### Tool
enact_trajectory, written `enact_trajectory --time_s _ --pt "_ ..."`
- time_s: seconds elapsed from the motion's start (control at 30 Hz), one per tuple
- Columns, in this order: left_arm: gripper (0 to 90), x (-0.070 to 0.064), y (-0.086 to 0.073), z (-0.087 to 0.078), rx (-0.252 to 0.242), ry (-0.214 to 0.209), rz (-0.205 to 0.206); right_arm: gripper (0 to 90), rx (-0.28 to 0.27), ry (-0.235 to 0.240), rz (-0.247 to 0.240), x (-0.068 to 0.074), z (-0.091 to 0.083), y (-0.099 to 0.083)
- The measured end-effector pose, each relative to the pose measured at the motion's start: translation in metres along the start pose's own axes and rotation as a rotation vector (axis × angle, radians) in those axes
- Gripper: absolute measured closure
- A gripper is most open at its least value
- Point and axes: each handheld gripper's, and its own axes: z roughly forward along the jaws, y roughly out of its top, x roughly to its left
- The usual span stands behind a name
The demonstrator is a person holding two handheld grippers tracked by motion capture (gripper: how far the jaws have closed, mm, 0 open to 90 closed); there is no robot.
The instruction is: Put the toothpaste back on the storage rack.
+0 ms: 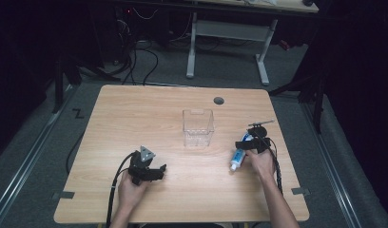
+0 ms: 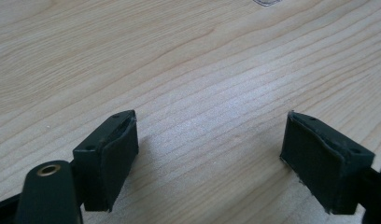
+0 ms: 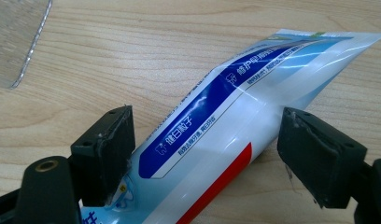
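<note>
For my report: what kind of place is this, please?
Probably a lab or recording workspace: a wooden table on grey carpet, loose cables on the floor behind it, and a second desk's white frame against dark surroundings.

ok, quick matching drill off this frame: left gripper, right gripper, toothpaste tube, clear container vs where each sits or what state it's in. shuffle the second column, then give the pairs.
Column 1
1. left gripper
2. right gripper
3. toothpaste tube
4. clear container

Column 2
A. stands upright and empty near the table's middle
B. jaws open over bare wood, nothing between them
C. lies on the table between two open jaws
D. jaws open on either side of the tube, not yet clamped

Pairs: 1-B, 2-D, 3-C, 4-A
</note>
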Motion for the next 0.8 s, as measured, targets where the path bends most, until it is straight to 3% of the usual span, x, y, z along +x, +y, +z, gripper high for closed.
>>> enact_trajectory --time_s 0.37,0.57,0.8 --pt "18.9 0.0 0.0 0.0 0.0 0.0 0.0 24.1 0.012 0.018 0.008 -0.0037 0.0048 0.0007" --pt "18.9 0.0 0.0 0.0 0.0 0.0 0.0 29.5 0.005 0.009 -0.012 -0.0023 0.0033 0.0017" --pt "18.9 -0.0001 0.0 0.0 0.0 0.0 0.0 32.5 0.034 -0.016 -0.038 0.0015 0.0045 0.0061"
